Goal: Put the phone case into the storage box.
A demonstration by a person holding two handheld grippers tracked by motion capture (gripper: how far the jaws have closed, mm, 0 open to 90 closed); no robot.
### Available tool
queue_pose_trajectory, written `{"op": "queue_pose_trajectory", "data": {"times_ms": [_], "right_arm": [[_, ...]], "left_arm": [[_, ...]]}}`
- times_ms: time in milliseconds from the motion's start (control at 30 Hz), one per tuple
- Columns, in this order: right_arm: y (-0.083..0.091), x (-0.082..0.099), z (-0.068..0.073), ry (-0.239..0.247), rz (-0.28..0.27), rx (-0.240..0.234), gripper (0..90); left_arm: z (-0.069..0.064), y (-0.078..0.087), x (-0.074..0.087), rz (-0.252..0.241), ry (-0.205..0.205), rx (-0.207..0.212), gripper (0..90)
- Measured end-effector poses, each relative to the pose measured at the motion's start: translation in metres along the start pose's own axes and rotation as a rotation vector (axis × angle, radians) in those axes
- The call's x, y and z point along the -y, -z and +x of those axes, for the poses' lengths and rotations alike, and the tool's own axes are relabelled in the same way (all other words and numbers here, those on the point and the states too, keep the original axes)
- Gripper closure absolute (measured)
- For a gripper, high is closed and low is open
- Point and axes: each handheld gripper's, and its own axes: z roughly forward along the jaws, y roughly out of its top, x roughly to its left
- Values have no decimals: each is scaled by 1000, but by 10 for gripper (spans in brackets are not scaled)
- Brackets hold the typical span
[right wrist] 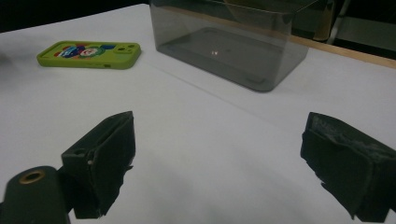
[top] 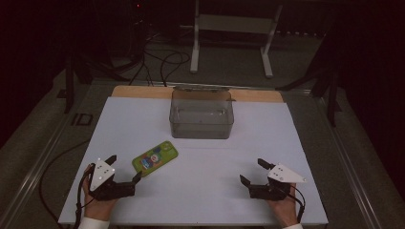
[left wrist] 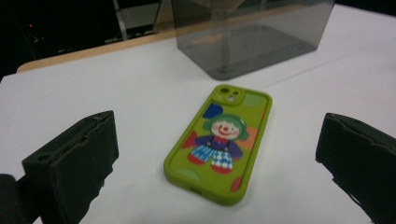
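Lying flat on the white table (top: 205, 191) just ahead of the left gripper (top: 125, 168), jaws spread empty, the green phone case (top: 154, 158) points its long axis toward the grey bin (top: 201, 114).

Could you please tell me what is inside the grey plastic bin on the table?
Nothing shows inside the bin: its bare floor is visible through the tinted walls. The phone case lies outside, on the white table. The far inner corners are too dim to judge.
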Motion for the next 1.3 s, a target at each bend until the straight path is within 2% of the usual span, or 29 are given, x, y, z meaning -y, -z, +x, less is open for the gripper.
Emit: {"op": "queue_pose_trajectory", "data": {"times_ms": [133,533,700,1000,1300], "right_arm": [[0,0,0,1,-1,0,102],[-1,0,-1,4,2,-3,102],[-1,0,-1,4,0,-2,102],[-2,0,-2,0,-1,1,102],[-1,0,-2,-2,0,4,102]], "left_arm": [[2,-1,3,-6,14,5,0],[1,-1,3,-6,19,18,0],[1,-1,0,26,20,48,0],[5,-1,-18,66,-53,47,0],[10,-6,-31,138,-110,72,0]]}}
